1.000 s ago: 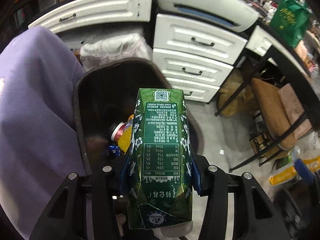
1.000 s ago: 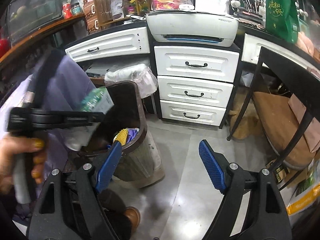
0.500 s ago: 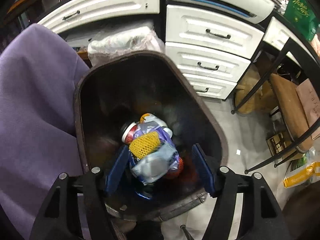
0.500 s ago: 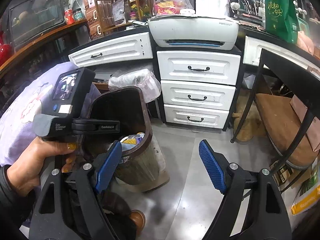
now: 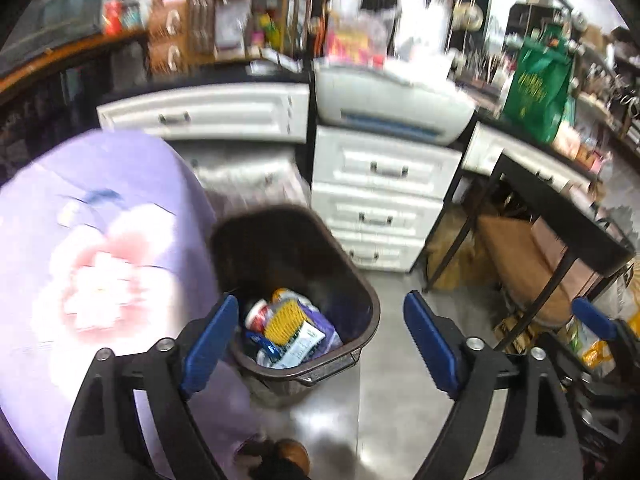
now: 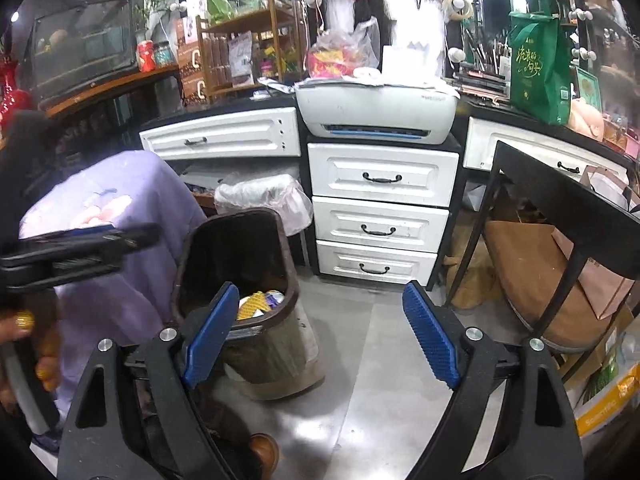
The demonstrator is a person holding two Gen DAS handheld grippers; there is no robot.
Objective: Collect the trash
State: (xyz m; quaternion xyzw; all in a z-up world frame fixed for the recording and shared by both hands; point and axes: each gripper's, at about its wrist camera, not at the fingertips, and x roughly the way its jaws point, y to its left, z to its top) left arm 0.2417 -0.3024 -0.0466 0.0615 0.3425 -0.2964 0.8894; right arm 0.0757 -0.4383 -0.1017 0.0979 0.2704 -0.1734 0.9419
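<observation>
Nearest the lens, the left hand-held gripper stood with its blue pads wide apart and nothing between them; its jaws had just been opening, and the green carton it clamped a second earlier was gone from its grip. The right hand-held gripper was likewise spread and empty, held off to one side, probably to stay out of the other's way.

Just beyond the left pads sat the brown bin, lid tipped back, directly below the gripper's line so that dropped rubbish would fall inside. In it lay the trash: a yellow net, a purple wrapper, a red-and-white tin and a pale packet. The carton itself could not be made out among them in this blurred view. A purple cloth hung close against the bin's left side, and a brown shoe showed on the grey floor beneath.

Farther back stood white drawers, a printer on the black worktop, and a green bag. One drop seemed finished; the next piece had yet to be found.
</observation>
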